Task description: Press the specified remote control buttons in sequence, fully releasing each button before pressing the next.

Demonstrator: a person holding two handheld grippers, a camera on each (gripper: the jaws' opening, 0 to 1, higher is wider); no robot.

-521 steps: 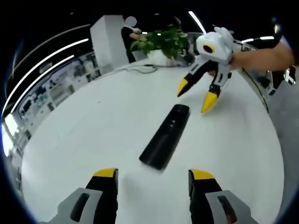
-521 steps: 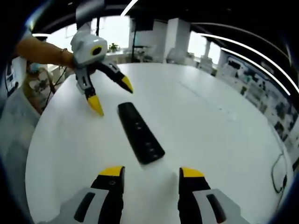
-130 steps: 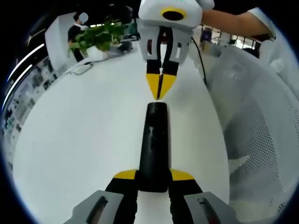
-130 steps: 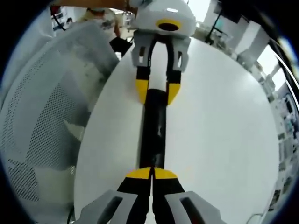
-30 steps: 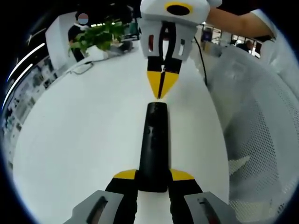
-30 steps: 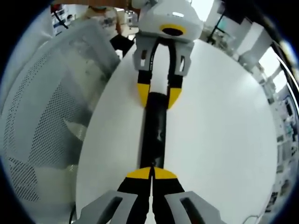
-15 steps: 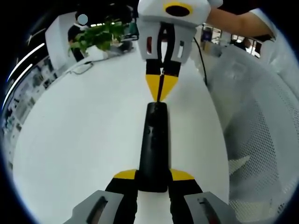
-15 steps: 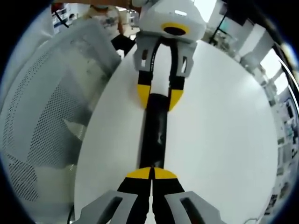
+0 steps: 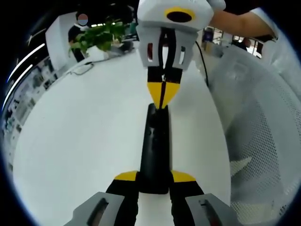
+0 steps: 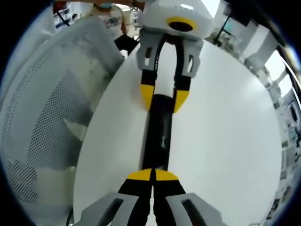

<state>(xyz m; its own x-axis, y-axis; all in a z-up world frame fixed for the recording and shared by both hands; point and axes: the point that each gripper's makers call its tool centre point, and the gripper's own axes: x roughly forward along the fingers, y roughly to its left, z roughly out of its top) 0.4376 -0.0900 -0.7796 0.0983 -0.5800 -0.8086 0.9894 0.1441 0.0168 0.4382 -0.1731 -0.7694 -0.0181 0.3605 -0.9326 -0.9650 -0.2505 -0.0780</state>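
Black and slim, the remote control [image 9: 155,148] lies lengthwise on the round white table [image 9: 84,136], close to the table edge that faces a white mesh chair [image 9: 263,141]. In the left gripper view, the left gripper [image 9: 154,178] clamps the remote's near end between its two yellow-tipped jaws. At the remote's far end the right gripper [image 9: 162,95] points down with its jaws pressed together, and their yellow tips meet the remote's top face. In the right gripper view, that same closed right gripper [image 10: 153,175] rests its tips on the remote [image 10: 158,136], while the left gripper [image 10: 163,100] straddles the opposite end. A green plant [image 9: 101,37] stands at the table's far side from the remote.
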